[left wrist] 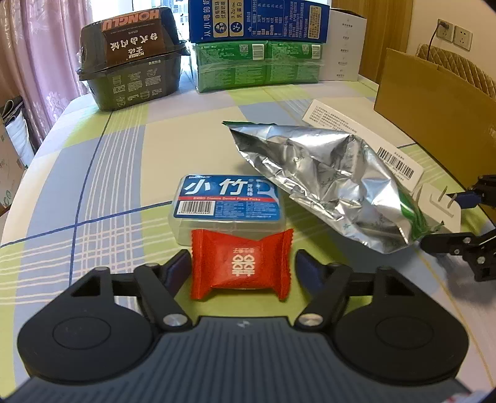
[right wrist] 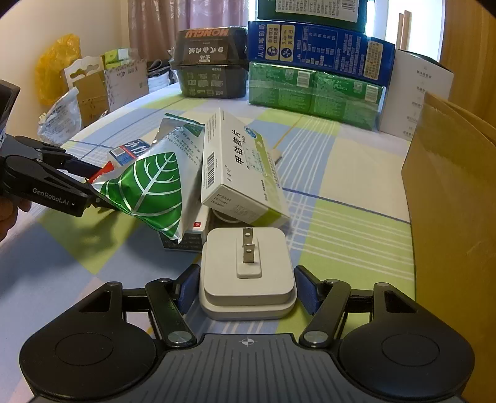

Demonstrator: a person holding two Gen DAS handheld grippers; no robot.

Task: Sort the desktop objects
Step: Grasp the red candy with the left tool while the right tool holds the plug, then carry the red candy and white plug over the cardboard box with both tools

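- Nearest the left wrist lens, low in the frame, the left gripper [left wrist: 242, 266] has its fingers apart on either side of a red candy packet [left wrist: 241, 267]; the left pad seems to touch the wrapper edge, the right one stands just clear.
- Low centre of the right wrist view, the right gripper [right wrist: 246, 286] straddles a white plug adapter [right wrist: 246, 272] lying prongs-up; its blue pads [right wrist: 189, 288] sit right against the adapter's sides, though a firm clamp cannot be told.
- Across the whole scene runs a checked tablecloth [left wrist: 102, 173] in green, blue and cream.
- Along the right edge of both views stands a brown cardboard box [right wrist: 452, 198].
- At the top, a blue carton [left wrist: 259, 20] rests on a green wrapped pack [left wrist: 257, 66], with a dark food tub [left wrist: 130, 59] to the left and a white box [left wrist: 345, 46] to the right.
- Centre right in the left view lies a crumpled silver foil bag [left wrist: 322, 176]; its green leaf face shows in the right view, resting on other items.
- Middle of the right view, a white medicine box [right wrist: 241, 167] lies tilted, propped on smaller boxes beneath it.
- Just above the candy in the left view, touching it, sits a clear floss-pick case [left wrist: 226, 206] with a blue label.
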